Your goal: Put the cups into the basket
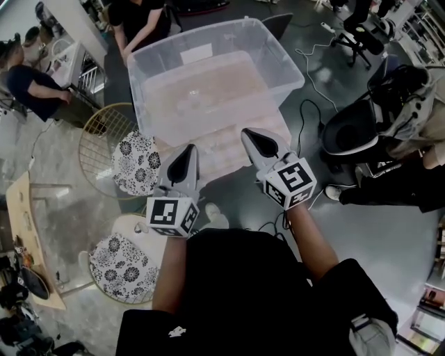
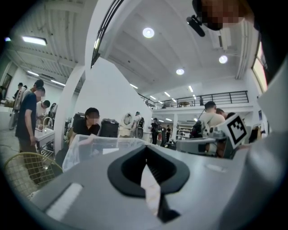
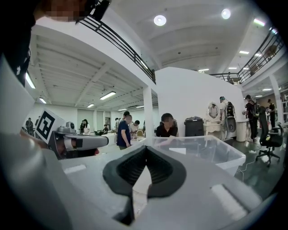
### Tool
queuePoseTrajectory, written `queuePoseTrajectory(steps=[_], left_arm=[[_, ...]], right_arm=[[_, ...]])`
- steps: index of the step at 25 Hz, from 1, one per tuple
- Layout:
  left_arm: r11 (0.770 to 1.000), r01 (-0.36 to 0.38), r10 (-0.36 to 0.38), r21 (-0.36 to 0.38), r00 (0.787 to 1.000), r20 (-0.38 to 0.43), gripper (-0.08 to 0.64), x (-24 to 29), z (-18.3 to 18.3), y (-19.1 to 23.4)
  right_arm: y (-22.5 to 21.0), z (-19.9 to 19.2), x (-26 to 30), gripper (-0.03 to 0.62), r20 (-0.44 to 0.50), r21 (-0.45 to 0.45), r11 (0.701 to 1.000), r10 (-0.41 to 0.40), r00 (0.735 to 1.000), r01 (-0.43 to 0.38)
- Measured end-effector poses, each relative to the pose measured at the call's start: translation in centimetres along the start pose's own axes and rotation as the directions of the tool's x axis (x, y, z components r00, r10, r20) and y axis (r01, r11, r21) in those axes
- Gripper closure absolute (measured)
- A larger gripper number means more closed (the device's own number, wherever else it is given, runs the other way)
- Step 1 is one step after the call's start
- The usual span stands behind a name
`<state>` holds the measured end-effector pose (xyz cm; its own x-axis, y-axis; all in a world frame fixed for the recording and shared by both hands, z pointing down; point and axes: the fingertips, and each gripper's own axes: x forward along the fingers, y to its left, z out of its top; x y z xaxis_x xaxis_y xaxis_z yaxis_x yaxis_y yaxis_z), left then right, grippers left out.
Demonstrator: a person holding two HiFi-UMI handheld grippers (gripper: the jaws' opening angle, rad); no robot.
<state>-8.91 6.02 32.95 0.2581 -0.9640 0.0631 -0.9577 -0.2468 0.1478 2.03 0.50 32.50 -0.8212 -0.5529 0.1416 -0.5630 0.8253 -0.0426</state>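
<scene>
A large clear plastic bin stands on the floor ahead of me. Something faint and clear lies on its bottom; I cannot tell whether it is cups. A gold wire basket stands left of the bin and shows low at the left in the left gripper view. My left gripper hovers at the bin's near edge, shut and empty, its jaws meeting. My right gripper is beside it over the near rim, also shut with nothing held. The bin lies beyond both.
Two floral-patterned stools stand near the basket. A person bends at the bin's far side and another is at the left. An office chair and floor cables are at the right.
</scene>
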Motion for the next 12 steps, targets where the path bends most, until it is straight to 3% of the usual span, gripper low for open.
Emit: queuePoseTrajectory(steps=[12], left_arm=[[0.997,0.076,-0.077,-0.01,0.995,-0.057,0.554,1.5,-1.4,5.5]], right_arm=[[0.2,0.3,6.0,0.592,-0.033,0.008,0.999,-0.052,0.998,0.052]])
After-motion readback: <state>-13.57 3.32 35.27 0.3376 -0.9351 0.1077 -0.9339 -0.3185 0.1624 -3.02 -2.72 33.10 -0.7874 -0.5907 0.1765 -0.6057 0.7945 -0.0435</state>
